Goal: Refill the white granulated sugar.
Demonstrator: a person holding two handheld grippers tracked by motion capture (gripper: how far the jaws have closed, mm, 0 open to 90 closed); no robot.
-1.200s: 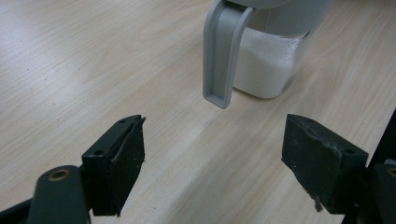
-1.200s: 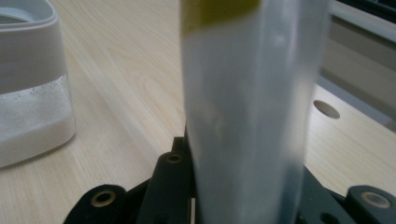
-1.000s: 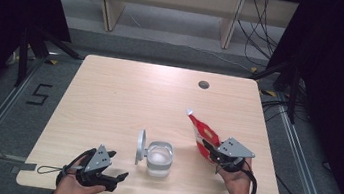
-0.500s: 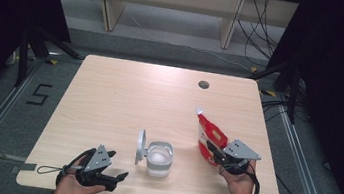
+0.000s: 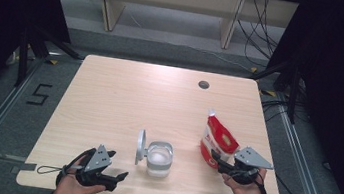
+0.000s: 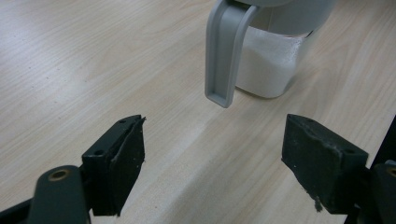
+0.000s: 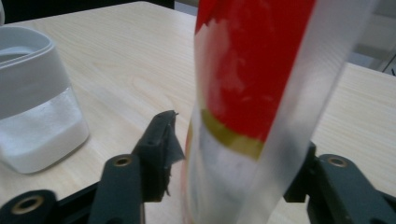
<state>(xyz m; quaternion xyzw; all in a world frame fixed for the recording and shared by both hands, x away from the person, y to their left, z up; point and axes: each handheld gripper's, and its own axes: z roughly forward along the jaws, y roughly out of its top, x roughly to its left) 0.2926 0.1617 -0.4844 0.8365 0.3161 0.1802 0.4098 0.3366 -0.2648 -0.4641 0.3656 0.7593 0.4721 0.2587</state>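
**Right jaws loosen around the upright pouch**

A red-and-white plastic refill pouch [image 5: 216,142] stands upright on the pale wooden desk [image 5: 124,96], its long axis vertical and its torn top corner pointing up and away. It sits between the jaws of the right gripper [image 5: 219,160], which have just been opening; in the right gripper view a gap shows beside the left pad, so the pouch looks released rather than squeezed.

To its left stands a clear square plastic jar [image 5: 159,158] of white granules with its grey hinged lid [image 5: 140,147] flipped open. The left gripper [image 5: 116,178] rests near the desk's front edge, jaws wide apart and empty, aimed at the jar.

The right hand is much nearer the pouch; backing straight off should leave it standing.
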